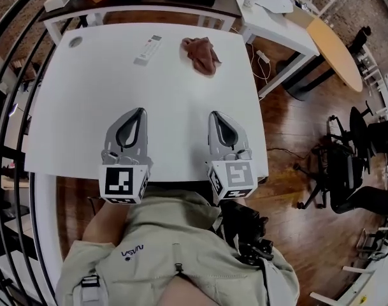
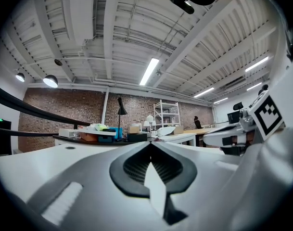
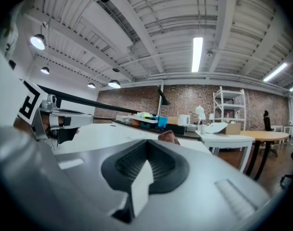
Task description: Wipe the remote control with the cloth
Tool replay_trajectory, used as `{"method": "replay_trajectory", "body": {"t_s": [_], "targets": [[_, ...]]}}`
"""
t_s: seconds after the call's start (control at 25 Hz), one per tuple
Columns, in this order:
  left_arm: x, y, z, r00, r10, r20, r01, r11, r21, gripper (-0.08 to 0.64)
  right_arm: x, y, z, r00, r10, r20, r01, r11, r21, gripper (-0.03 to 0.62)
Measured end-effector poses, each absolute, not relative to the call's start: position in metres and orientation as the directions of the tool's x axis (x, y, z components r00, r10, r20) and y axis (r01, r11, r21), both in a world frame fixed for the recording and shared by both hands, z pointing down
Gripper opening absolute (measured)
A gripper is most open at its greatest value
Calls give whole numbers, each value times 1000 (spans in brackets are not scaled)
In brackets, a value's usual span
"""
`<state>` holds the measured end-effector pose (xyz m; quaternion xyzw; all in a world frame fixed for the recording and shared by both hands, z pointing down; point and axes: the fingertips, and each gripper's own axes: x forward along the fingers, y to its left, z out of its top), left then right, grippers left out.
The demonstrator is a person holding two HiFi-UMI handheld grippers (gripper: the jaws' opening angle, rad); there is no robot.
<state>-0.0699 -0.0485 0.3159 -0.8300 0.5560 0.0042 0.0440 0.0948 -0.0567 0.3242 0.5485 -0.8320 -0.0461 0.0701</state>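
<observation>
Remote (image 1: 148,50) & cloth (image 1: 201,55) lie apart, far side of tabletop (image 1: 85,120). Left claw (image 1: 137,112) & right claw (image 1: 217,115) both closed, empty. Risk: unpinned remote may skid off w/ wiping.

Left gripper (image 1: 140,111), right gripper (image 1: 215,115): grey shells, black-rimmed teardrop cutouts, black-and-white marker cubes (image 1: 123,183); beige clothing (image 1: 181,234), small logo (image 1: 132,252).

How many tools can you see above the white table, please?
2. The left tool is over the table's near edge at left; the right tool is beside it at right. Both are shut.
</observation>
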Motion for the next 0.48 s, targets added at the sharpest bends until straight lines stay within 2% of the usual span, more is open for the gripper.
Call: {"method": "replay_trajectory", "body": {"t_s": [0.48], "targets": [[-72, -51, 324, 380, -925, -9, -924, -380, -34, 5, 97, -57, 328, -394, -917, 65, -910, 399, 117, 2]]}}
